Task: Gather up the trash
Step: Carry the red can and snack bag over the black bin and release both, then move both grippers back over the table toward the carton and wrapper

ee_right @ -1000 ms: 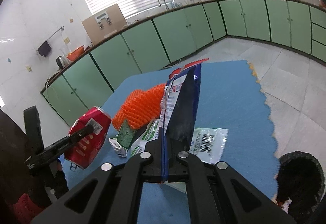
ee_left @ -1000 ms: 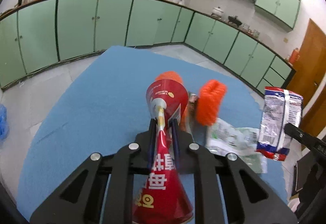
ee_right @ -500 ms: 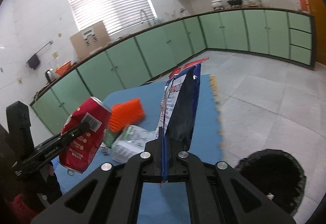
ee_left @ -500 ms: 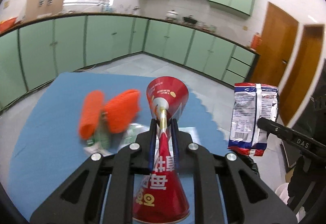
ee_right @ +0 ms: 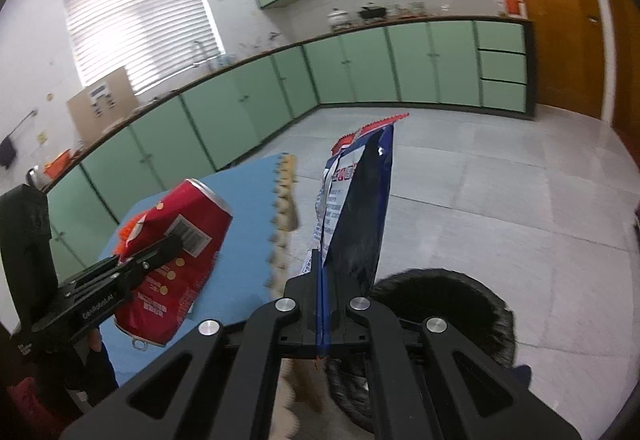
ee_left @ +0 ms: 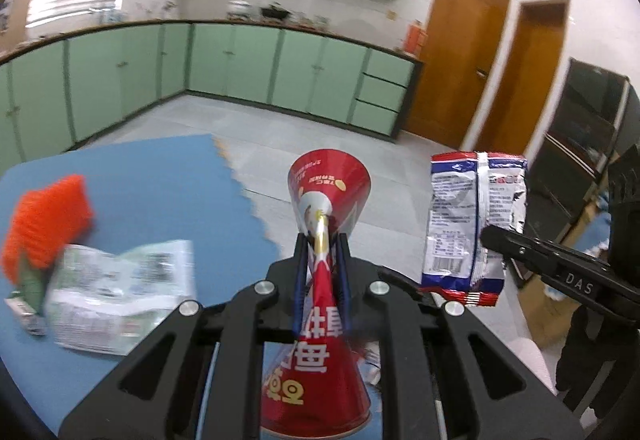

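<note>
I'm pinching a crushed red can (ee_left: 326, 199) in my left gripper (ee_left: 322, 240), centre frame, beyond the blue mat's (ee_left: 132, 167) jagged edge. My right gripper (ee_right: 322, 272) is clamping a snack bag (ee_right: 356, 207) above the black bin (ee_right: 460, 304), lower right, open floor ahead.

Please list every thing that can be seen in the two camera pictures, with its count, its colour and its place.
crushed can: one, red, held in the left gripper.
snack bag: one, blue, white and red, held in the right gripper.
trash bin: one, black liner, on the floor below the right gripper.
foam mat: one, blue, on the floor.
orange mesh: one, on the mat, at left.
white wrapper: one, crumpled, on the mat beside the mesh.
cabinets: many, green, along the walls.
doors: two, brown, at right.
left gripper: black, shut.
right gripper: black, shut.
</note>
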